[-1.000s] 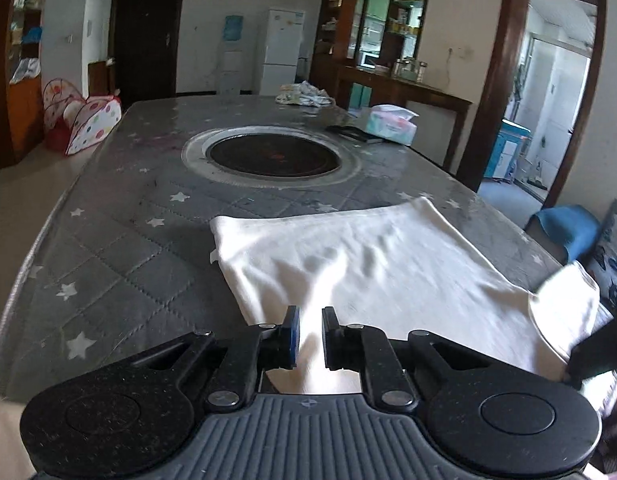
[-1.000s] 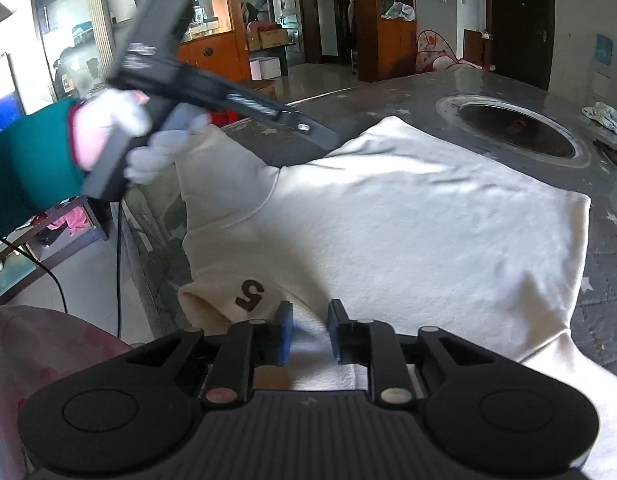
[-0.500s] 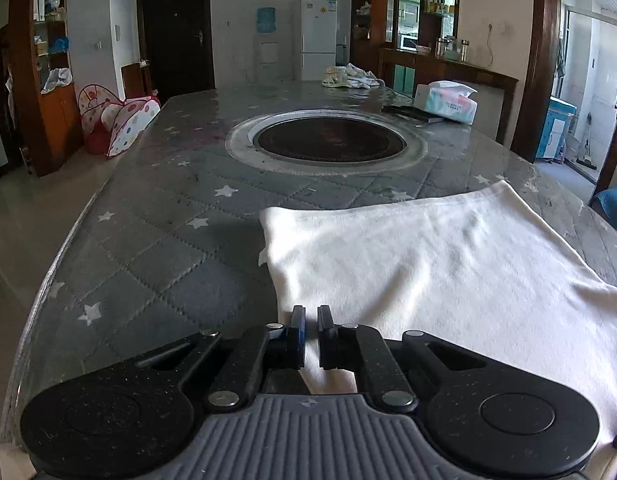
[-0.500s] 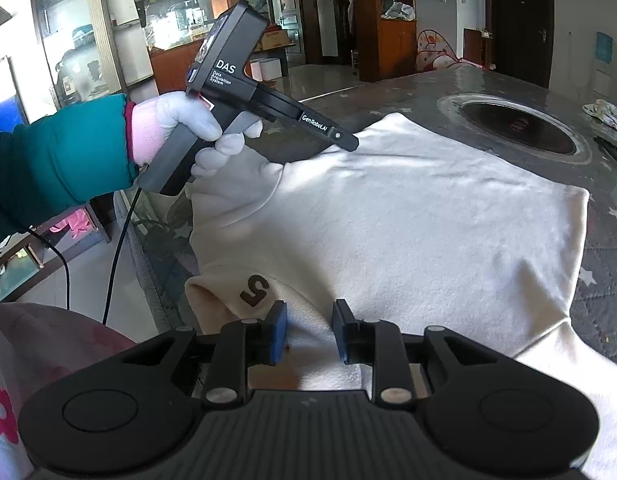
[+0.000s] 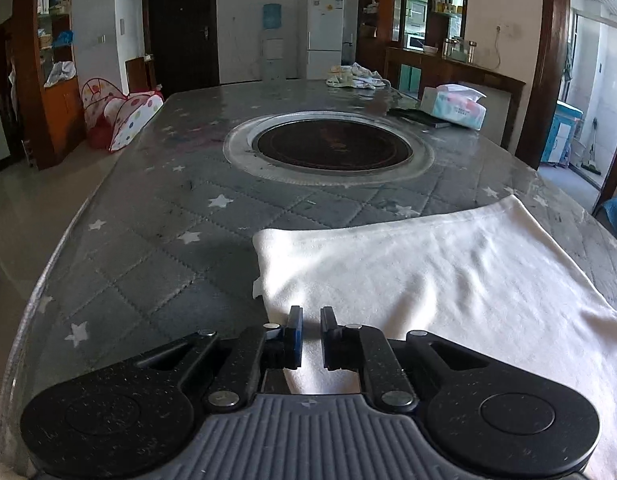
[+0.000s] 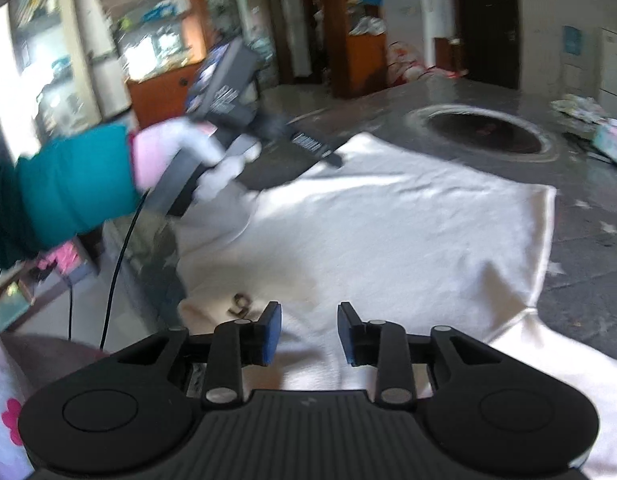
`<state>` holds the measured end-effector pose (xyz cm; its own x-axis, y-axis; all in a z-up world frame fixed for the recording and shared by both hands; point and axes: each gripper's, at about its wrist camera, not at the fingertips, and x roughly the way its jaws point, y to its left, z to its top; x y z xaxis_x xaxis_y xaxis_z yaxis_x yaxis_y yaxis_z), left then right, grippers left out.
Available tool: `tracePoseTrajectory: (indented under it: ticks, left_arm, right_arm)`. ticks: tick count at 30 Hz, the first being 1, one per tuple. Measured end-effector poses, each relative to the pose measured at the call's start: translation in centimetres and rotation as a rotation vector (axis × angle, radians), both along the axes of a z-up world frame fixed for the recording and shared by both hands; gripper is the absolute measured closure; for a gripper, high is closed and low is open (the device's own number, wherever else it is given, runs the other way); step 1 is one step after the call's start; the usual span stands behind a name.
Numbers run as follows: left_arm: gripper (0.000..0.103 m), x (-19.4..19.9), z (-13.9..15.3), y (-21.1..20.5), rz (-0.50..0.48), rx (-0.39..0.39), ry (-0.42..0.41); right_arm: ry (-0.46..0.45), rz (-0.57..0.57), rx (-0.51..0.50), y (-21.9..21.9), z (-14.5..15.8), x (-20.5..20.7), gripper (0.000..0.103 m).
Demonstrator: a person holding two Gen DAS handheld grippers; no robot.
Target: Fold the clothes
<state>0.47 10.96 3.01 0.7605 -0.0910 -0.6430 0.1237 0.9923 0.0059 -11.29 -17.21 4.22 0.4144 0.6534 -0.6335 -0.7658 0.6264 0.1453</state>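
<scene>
A white garment (image 5: 448,276) lies spread flat on the grey star-quilted table (image 5: 156,248); it also shows in the right wrist view (image 6: 388,232), with a dark printed mark near its near-left corner. My left gripper (image 5: 311,334) hovers over the garment's near-left edge, its jaws a narrow gap apart with nothing pinched between them. In the right wrist view the left gripper (image 6: 328,156) hangs over the garment's far-left corner, held by a gloved hand. My right gripper (image 6: 308,332) is open over the garment's near edge, empty.
A round dark burner (image 5: 332,146) is set in the table's middle. A tissue box (image 5: 456,106) and a crumpled cloth (image 5: 354,78) lie at the far end. The table's left edge (image 5: 56,256) drops to the floor. A cable (image 6: 116,272) hangs from the left gripper.
My right gripper's jaws have opened wider and the view has tilted up. My left gripper's jaws have parted slightly and it has drawn back along the garment's left edge.
</scene>
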Motion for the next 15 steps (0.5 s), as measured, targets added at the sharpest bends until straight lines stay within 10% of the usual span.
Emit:
tracePoseTrajectory:
  ticks: [15]
  left_arm:
    - [0.080,-9.4,2.3,-9.2,-0.339,-0.060,-0.057]
  right_arm:
    - [0.042,-0.178,-0.005,-4.5,-1.2,-1.1,0.073]
